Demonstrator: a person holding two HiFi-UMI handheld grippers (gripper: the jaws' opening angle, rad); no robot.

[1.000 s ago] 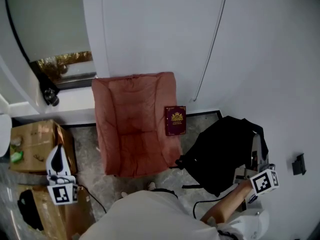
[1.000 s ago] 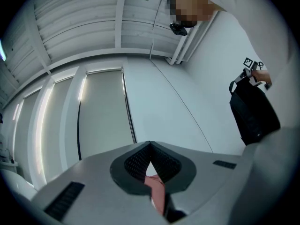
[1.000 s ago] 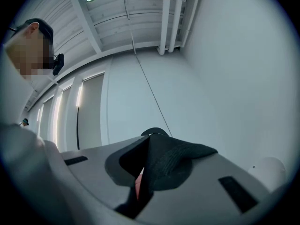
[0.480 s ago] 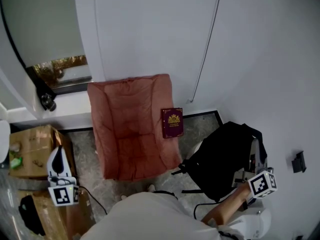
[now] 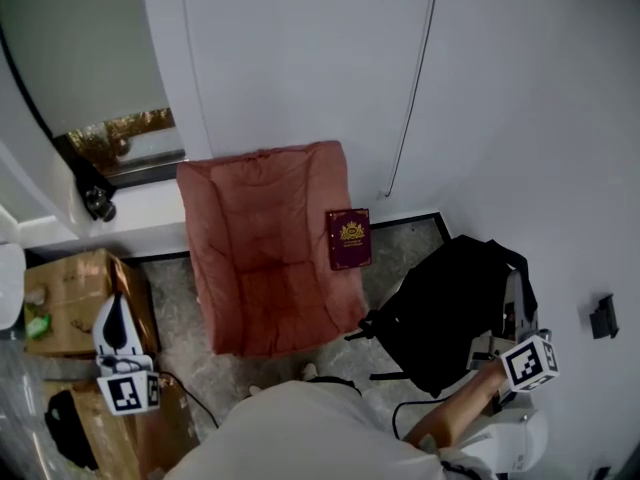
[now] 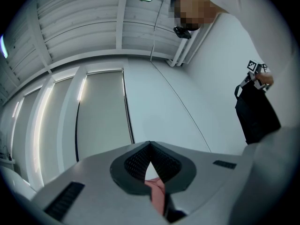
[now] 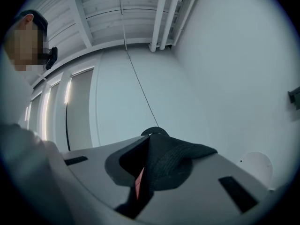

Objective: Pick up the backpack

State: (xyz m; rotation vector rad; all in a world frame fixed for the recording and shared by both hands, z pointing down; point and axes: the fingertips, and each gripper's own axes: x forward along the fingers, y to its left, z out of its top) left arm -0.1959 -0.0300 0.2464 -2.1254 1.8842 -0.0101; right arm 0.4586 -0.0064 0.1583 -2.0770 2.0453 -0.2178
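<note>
The right gripper has its 2 jaws closed on a black woven strap of the backpack, so the bag hangs from its top at the near right, close to the white wall and right of the pink armchair. The left gripper is closed on nothing and is held aside at the near left by the cardboard box, probably because 1 grip is enough for the bag.

The backpack is right of the armchair, cardboard boxes to its left.
</note>
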